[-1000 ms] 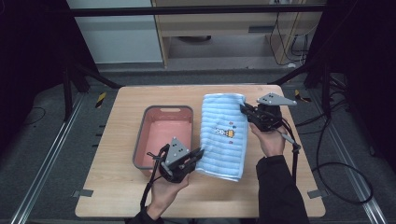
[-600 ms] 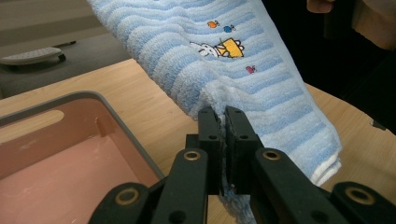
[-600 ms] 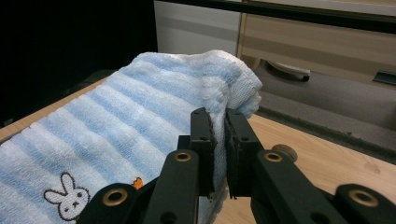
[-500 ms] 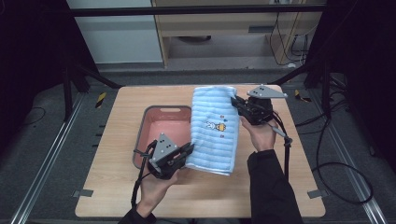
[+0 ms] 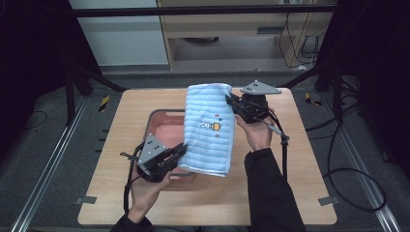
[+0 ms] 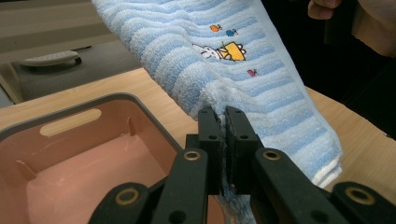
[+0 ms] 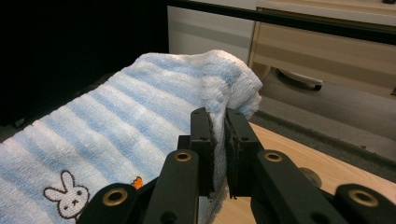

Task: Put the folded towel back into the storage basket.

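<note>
A pink tub point(image 5: 162, 126) sits on the counter point(image 5: 111, 145) just beyond the left tongs point(image 5: 180, 151), partly under the striped blue towel point(image 5: 209, 130). Left tongs pinch the towel's near corner; right tongs point(image 5: 231, 102) clamp its far corner, holding it stretched between them, lifted.

high view: looking forward and down from above the near edge of the table point(image 5: 290, 193), far off | left gripper view: riding close behind its jaws, facing the towel point(image 6: 261, 65) in upper frame | right gripper view: equally close, sharing that towel point(image 7: 116, 121)
</note>
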`<act>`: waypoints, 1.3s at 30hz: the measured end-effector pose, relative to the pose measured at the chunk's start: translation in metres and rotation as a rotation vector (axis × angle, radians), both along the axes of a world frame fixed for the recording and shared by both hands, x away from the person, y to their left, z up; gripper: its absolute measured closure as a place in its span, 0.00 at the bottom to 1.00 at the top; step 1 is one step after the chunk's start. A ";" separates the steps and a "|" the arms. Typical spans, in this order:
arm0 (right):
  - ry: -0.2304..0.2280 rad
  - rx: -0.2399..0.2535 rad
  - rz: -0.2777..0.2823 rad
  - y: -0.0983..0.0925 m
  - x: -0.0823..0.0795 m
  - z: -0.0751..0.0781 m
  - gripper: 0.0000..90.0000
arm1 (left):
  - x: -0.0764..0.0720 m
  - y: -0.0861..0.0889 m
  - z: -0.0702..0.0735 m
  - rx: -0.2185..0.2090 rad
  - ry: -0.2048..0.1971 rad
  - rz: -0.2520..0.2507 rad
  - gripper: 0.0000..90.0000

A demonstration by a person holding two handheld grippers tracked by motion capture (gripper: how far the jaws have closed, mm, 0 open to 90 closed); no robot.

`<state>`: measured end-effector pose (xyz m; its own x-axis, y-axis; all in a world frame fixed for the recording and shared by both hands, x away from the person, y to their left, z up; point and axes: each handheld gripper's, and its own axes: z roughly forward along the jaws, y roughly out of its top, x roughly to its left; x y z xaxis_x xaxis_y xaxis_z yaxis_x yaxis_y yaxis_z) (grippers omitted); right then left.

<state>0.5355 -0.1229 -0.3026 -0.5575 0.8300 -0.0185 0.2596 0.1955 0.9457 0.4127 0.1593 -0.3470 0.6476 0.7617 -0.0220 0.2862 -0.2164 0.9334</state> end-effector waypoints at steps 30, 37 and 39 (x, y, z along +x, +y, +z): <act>0.012 -0.011 0.084 0.081 0.034 -0.006 0.93 | 0.012 0.065 -0.010 -0.007 0.027 0.133 0.96; 0.017 -0.024 0.101 0.099 0.045 -0.013 0.93 | 0.018 0.074 -0.018 0.005 0.044 0.159 0.96; 0.019 -0.030 0.105 0.103 0.048 -0.016 0.93 | 0.020 0.076 -0.020 0.008 0.050 0.167 0.96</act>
<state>0.5835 -0.0195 -0.3191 -0.6417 0.7663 -0.0311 0.2537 0.2504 0.9343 0.4328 0.2355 -0.3670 0.5101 0.8589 -0.0446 0.3650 -0.1692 0.9155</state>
